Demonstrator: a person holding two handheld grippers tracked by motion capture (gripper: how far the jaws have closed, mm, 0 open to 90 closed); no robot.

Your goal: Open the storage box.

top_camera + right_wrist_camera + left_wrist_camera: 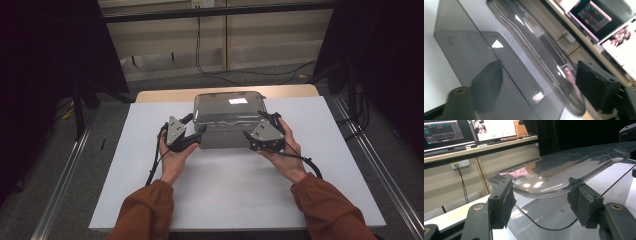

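Box point(227, 120) with clear lid point(564, 172) between left tool point(199, 136) and right tool point(248, 134), jaws wide at its front corners.

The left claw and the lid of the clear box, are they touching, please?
Cannot tell: in the left gripper view the left claw straddles the lid rim, jaws open, contact unclear.

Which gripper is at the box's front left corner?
The left gripper: it sits at the front left corner of the box, jaws open around the lid's edge. The right gripper is at the front right corner.
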